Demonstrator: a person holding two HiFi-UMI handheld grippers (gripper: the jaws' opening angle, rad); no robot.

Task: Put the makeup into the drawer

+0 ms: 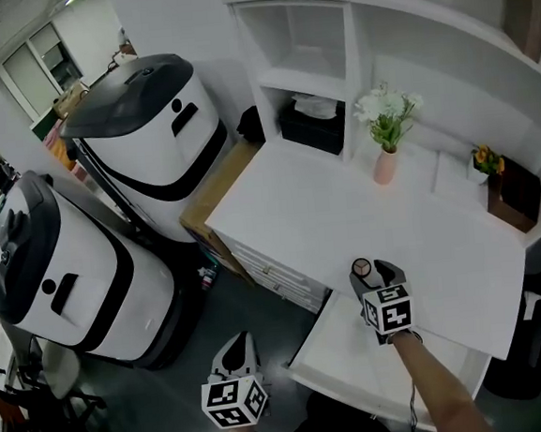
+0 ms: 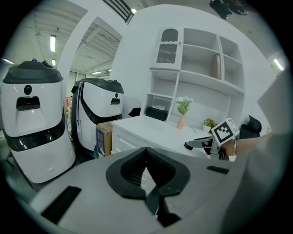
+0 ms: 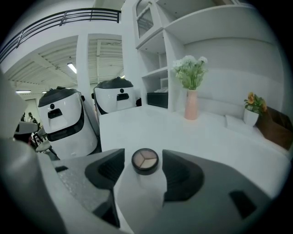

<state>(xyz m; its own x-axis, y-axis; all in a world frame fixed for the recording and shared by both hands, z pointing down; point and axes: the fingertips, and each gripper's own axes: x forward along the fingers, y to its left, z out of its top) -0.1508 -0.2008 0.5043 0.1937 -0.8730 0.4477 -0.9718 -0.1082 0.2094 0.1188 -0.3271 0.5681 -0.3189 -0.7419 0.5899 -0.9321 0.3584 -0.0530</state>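
The compact [image 1: 361, 267] lies at the desk's [image 1: 298, 208] front edge, just behind the pulled-out drawer [image 1: 343, 345]; the vase [image 1: 385, 165] stands further back; 2 machines [image 1: 150, 127] stand left of the desk

The left gripper [image 1: 238, 347] and the right gripper [image 1: 374, 272] are built alike, each with a pale grey shell and black at the jaws. Behind the jaws each carries a white cube printed with black square markers (one on every face that shows): the left cube [image 1: 235, 402] and the right cube [image 1: 389, 310]. In the gripper views the shells look broad and smooth, the pads [image 2: 120, 176] thick and black, with dark rectangular slots [image 2: 62, 203] sunk into the grey. The right forearm [image 1: 436, 384] is bare.
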